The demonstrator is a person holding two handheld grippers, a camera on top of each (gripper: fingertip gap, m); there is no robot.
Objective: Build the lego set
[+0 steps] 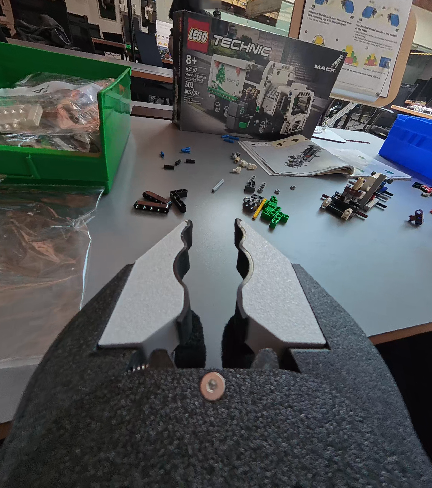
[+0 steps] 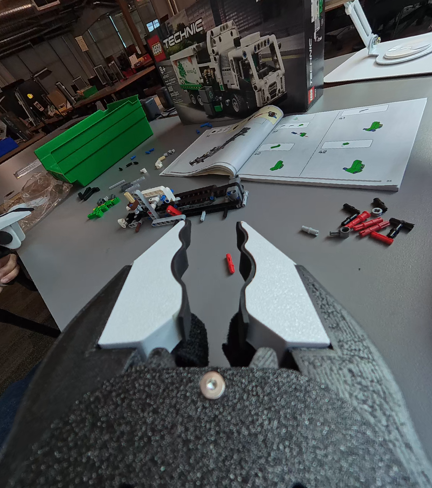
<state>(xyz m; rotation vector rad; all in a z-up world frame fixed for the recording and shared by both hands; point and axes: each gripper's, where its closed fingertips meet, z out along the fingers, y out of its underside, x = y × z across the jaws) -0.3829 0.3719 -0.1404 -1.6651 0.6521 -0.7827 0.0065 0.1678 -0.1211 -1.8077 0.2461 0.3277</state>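
The partly built black chassis [image 2: 196, 202] lies on the grey table ahead of my right gripper [image 2: 212, 225], which is open and empty. A single red pin [image 2: 230, 263] lies on the table between its fingers, below them. The chassis also shows in the left wrist view [image 1: 355, 198] at the right. My left gripper [image 1: 212, 224] is open and empty over bare table. Green beams [image 1: 274, 211] with a yellow axle, dark grey pieces [image 1: 252, 202] and black beams [image 1: 160, 200] lie just beyond it. The left gripper also shows at the left edge of the right wrist view [image 2: 11, 224], held by a hand.
A green bin [image 1: 51, 113] with bagged parts and an empty clear bag [image 1: 24, 237] are at the left. The set's box [image 1: 249, 79] stands at the back, the open instruction booklet [image 2: 302, 148] before it. Red and black pins [image 2: 370, 224] lie right. A blue bin [image 1: 426, 150] is far right.
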